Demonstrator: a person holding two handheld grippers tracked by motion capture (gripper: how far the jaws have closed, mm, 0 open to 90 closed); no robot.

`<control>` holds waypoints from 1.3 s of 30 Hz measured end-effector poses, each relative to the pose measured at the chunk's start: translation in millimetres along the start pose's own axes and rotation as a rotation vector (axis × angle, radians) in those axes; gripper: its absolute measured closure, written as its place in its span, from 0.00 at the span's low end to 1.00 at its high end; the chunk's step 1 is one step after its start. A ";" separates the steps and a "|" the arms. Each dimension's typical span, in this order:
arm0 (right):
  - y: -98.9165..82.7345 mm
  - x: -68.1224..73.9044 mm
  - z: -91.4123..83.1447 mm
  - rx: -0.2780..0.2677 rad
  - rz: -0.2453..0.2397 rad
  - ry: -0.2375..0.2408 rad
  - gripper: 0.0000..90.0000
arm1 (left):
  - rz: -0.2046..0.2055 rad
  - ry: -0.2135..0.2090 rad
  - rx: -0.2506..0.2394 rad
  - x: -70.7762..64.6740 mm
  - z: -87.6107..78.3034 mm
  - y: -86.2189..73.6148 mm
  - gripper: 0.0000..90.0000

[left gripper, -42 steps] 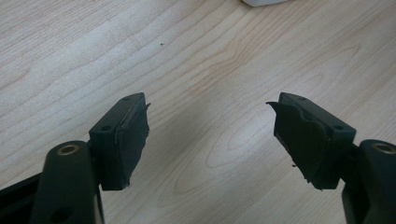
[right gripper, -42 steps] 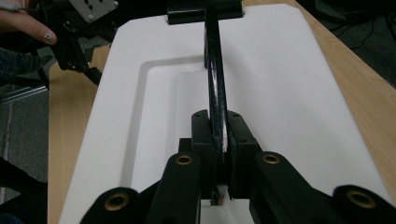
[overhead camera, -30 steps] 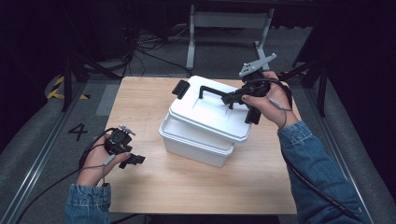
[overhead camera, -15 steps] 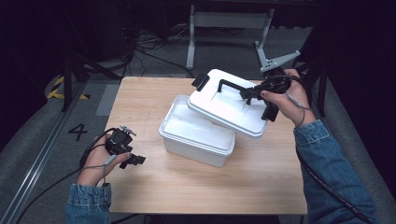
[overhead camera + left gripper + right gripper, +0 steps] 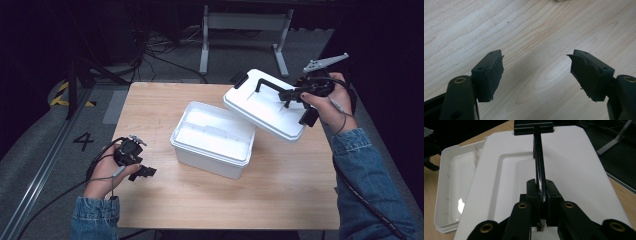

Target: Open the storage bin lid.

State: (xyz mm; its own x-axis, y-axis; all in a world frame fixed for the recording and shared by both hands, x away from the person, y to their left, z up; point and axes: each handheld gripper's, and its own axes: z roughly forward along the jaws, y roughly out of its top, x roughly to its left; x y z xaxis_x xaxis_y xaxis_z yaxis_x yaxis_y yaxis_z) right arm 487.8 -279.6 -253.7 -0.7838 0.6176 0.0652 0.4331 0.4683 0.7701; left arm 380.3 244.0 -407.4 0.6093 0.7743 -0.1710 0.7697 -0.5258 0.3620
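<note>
Over on the right, the right claw [image 5: 295,95] is clamped tight on the black handle [image 5: 267,86] of the white lid [image 5: 265,112], and the lid hangs clear in the air, tilted, its lower edge just over the far right corner of the white box [image 5: 212,140]. From the right gripper view it is plain: the two jaws press on either side of that thin black handle [image 5: 539,167], no gap to speak of, with the lid [image 5: 574,170] stretching away beneath and the black latch [image 5: 533,128] at its far end. The open box [image 5: 456,185] peeks out at the left of that view, its inside white and bare, a divider ridge along one wall. The box sits near the middle of the wooden table [image 5: 280,200], lid off. Down at the near left corner, the left claw [image 5: 145,171] rests low over the table, well apart from the box, the hand [image 5: 107,172] wrapped round its body. In the left gripper view its jaws stand wide, pads [image 5: 495,72] far apart, nothing between them but bare wood grain [image 5: 536,37]. Beyond the table, cables and a metal stand [image 5: 245,30] lie on the dark floor.
</note>
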 end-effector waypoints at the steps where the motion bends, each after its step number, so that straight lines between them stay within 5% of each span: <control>1: -1.3 -2.7 -2.0 -0.003 0.004 -0.007 0.94 | 0.001 -0.001 0.000 0.0 0.1 0.1 0.30; 17: -28.3 -40.7 -13.3 0.001 0.118 -0.124 0.94 | 0.008 -0.004 0.007 -0.3 0.9 0.4 0.30; 28: -51.1 -60.2 5.7 0.016 0.156 -0.184 0.94 | 0.004 -0.004 0.010 0.2 3.8 0.1 0.30; 39: -75.9 -69.6 34.9 0.044 0.193 -0.169 0.94 | 0.005 -0.012 0.017 0.1 4.8 0.5 0.29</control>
State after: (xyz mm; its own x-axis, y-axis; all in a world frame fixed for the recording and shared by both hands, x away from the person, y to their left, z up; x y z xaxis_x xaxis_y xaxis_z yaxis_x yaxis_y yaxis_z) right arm 525.0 -336.1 -338.8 -0.6007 0.7934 0.0986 0.5895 0.3563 0.7249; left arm 381.7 242.1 -411.7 0.6156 0.7673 -0.1799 0.7695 -0.5360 0.3471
